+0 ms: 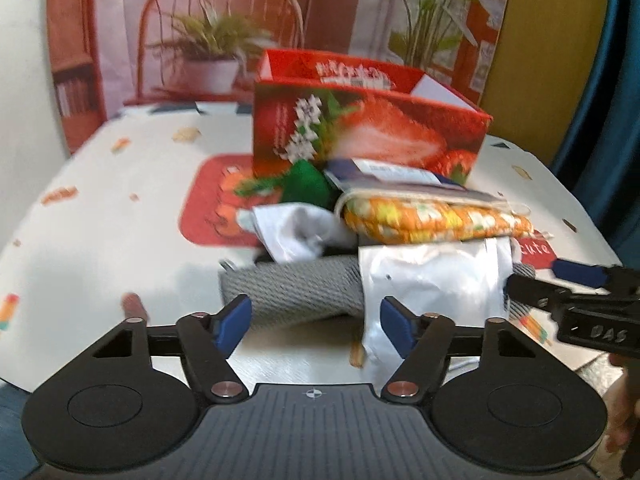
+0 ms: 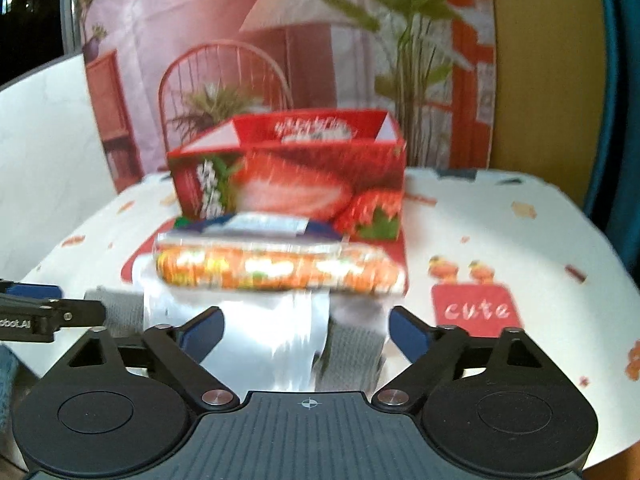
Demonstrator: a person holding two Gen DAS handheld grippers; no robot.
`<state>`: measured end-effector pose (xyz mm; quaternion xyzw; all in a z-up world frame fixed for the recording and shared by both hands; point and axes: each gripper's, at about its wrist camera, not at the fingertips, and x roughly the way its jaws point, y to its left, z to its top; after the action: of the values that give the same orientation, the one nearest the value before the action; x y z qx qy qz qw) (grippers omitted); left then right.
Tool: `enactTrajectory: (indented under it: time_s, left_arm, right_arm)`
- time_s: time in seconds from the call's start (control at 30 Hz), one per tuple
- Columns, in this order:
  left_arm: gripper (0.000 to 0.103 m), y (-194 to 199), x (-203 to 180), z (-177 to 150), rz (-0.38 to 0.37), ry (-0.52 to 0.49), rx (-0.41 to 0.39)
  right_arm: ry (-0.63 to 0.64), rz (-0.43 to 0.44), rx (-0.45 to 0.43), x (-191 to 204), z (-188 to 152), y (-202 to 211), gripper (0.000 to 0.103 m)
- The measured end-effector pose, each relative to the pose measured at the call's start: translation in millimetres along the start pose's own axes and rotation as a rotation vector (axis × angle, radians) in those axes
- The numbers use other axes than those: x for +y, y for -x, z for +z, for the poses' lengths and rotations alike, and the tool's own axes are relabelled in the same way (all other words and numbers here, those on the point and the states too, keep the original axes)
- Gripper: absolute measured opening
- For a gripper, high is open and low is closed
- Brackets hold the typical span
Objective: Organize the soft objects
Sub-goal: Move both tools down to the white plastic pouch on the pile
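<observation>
White "cute" on tablecloth's red patch (image 2: 476, 310)

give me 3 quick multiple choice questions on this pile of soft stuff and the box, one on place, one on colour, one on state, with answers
1. Where is the strawberry box relative to the pile?
A. behind it
B. in front of it
C. under it

2. What colour is the knit cloth at the bottom of the pile?
A. grey
B. pink
C. black

3. How does the left gripper stand?
A. shut on the box
C. open, holding nothing
B. shut on the orange floral packet

Answers:
1 A, the box rises beyond the pile in both views.
2 A, its ribbed weave is grey.
3 C, the pads stand apart, with no thing pressed between them; the orange floral packet lies untouched.
</observation>
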<state>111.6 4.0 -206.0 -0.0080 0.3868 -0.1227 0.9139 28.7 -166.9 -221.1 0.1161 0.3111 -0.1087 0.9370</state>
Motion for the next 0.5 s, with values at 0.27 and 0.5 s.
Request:
enactTrajectory:
  time_s: [0.27, 0.5]
  left_arm:
    - [0.056, -24, -11, -9, -0.1, -0.001, 0.075]
    - [0.056, -50, -7, -13, -0.144, 0.058, 0.118]
  right_arm:
    - [0.0, 0.062, 0.089, 1, -17, -16, 0.06]
    - [-0.028, 0.089, 0.139, -7, -24, -35, 0.057]
